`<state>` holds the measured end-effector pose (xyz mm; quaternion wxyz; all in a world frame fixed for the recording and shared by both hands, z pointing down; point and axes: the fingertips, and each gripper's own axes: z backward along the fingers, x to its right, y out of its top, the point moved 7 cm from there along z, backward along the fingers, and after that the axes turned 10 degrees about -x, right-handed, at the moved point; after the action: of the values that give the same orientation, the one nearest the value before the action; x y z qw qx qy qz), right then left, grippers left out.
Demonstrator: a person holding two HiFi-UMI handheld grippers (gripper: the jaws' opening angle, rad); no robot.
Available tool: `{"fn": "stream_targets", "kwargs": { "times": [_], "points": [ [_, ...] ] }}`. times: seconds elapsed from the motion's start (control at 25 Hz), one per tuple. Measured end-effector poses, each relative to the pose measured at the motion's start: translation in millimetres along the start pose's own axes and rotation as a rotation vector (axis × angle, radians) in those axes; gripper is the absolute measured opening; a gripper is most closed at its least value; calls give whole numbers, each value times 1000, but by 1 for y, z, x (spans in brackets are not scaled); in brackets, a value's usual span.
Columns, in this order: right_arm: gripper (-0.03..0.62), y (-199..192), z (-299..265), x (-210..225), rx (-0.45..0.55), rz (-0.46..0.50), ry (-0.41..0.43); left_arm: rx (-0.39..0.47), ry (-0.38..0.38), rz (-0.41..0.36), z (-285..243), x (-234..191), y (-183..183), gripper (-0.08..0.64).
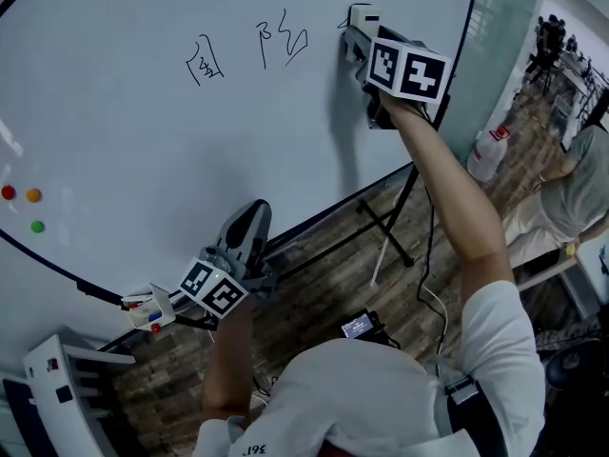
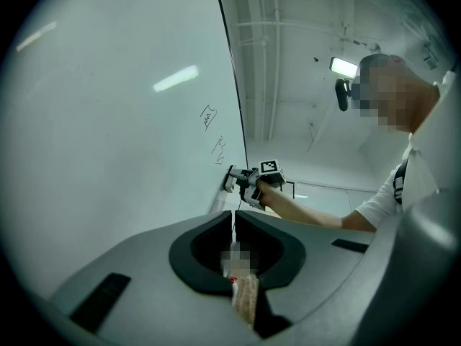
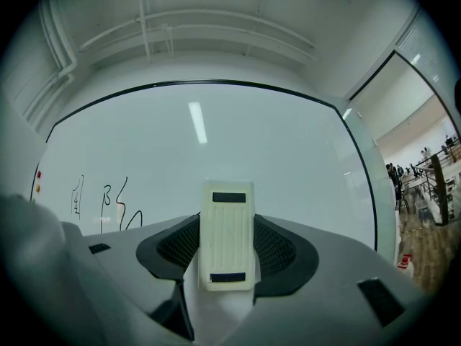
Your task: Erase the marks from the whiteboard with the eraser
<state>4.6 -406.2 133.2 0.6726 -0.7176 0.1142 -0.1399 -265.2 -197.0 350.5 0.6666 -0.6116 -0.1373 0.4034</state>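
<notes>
Cream, ribbed eraser [image 3: 227,235] with two dark strips, clamped in right gripper [image 3: 227,258] jaws at whiteboard [image 1: 143,141]; left gripper [image 2: 233,225] jaws closed together.

A white plastic jug [image 1: 487,152] stands on the wood-plank floor [image 1: 324,298] at right, near a person in grey [image 1: 571,193]. A red magnet [image 1: 8,192], an orange magnet [image 1: 33,195] and a green magnet [image 1: 37,226] cluster at far left. A small screen [image 1: 359,327] glows lower down.

We see the cream, ribbed eraser [image 3: 227,233], a dark strip at each end, held up at the white whiteboard [image 1: 143,141], just right of its black handwritten marks [image 1: 247,50].
</notes>
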Motion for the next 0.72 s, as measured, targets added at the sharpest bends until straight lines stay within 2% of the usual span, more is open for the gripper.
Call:
{"fn": "stream_targets", "kwargs": {
  "times": [0.72],
  "points": [
    [250,0,6,-44,10,63,12,-2,-14,11,16,-5,3,8]
  ]
}}
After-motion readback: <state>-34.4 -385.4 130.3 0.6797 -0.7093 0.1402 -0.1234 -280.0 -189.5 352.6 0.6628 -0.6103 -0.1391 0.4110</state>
